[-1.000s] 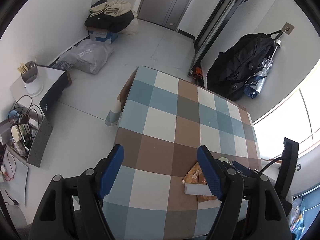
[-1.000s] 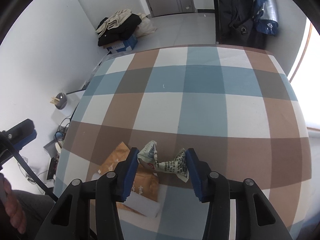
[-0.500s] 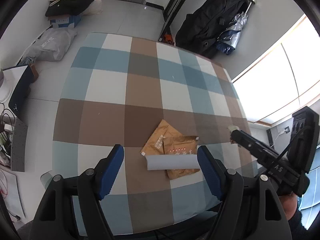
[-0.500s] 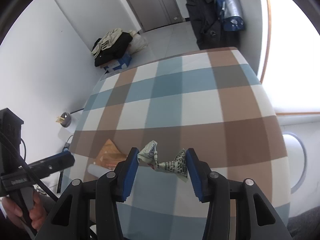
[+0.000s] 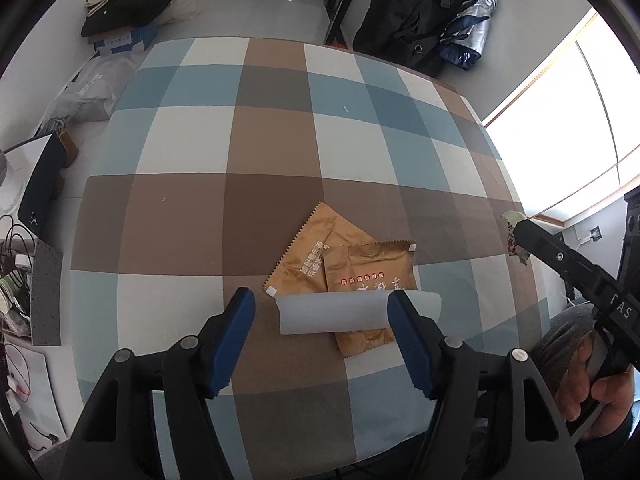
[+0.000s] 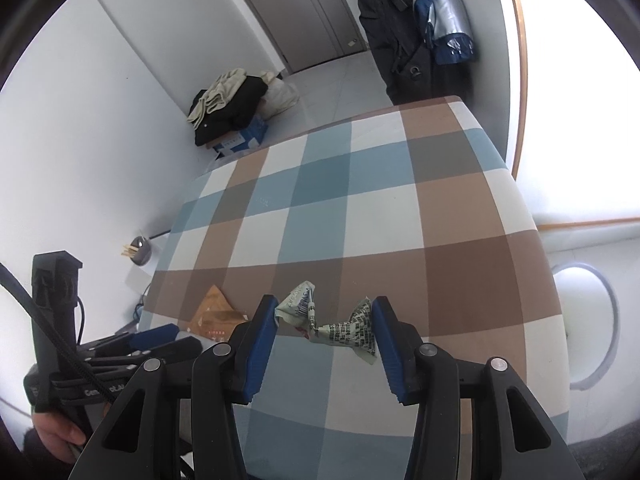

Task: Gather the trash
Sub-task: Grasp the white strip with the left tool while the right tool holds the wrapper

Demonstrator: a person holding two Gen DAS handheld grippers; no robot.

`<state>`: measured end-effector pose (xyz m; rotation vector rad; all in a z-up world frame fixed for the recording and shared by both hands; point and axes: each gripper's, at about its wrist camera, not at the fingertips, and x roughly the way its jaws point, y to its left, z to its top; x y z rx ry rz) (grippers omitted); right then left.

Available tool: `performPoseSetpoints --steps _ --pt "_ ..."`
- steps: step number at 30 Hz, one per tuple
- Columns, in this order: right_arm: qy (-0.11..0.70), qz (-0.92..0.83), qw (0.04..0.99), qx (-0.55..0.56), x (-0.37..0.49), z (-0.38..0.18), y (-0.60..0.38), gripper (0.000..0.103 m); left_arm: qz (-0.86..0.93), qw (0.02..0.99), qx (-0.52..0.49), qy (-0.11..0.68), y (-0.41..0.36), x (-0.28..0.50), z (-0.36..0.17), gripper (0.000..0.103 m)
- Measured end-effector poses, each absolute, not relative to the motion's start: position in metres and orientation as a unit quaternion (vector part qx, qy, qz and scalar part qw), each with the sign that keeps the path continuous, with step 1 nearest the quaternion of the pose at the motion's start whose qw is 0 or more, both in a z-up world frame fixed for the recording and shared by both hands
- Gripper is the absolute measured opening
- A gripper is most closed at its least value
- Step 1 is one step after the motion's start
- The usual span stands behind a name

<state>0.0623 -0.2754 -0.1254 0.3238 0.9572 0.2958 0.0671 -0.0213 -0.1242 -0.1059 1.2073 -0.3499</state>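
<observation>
Two gold snack wrappers (image 5: 352,264) lie overlapped on the checked tablecloth (image 5: 248,152), with a white rolled paper (image 5: 340,314) across their near edge. My left gripper (image 5: 322,316) is open and hovers over the roll, one finger at each end. My right gripper (image 6: 324,320) is shut on a crumpled printed wrapper (image 6: 332,322), held above the table's near right part. That wrapper also shows in the left wrist view (image 5: 514,236). The gold wrappers show in the right wrist view (image 6: 216,314).
A round white bin (image 6: 588,320) stands on the floor right of the table. Clothes on a box (image 5: 124,8), a grey bag (image 5: 84,92) and cluttered shelves (image 5: 28,240) lie to the left. A dark coat and umbrella (image 5: 440,16) hang behind.
My left gripper has swung right and come to hover over the roll and gold wrappers. My right gripper has carried the crumpled wrapper toward the table's right side, nearer the white bin.
</observation>
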Motion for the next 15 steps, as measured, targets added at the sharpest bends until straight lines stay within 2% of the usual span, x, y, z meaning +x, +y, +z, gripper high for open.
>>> performPoseSetpoints --steps 8,14,15 --pt "0.456 0.146 0.861 0.171 0.057 -0.126 -0.283 0.047 -0.162 0.824 0.016 0.543 -0.037 0.059 -0.124 0.042" --pt "0.452 0.144 0.863 0.172 0.054 -0.125 -0.285 0.047 -0.168 0.821 0.040 0.544 -0.046 0.055 -0.122 0.036" --pt "0.452 0.144 0.863 0.174 0.053 -0.124 -0.286 0.047 -0.167 0.822 0.041 0.544 -0.045 0.054 -0.122 0.031"
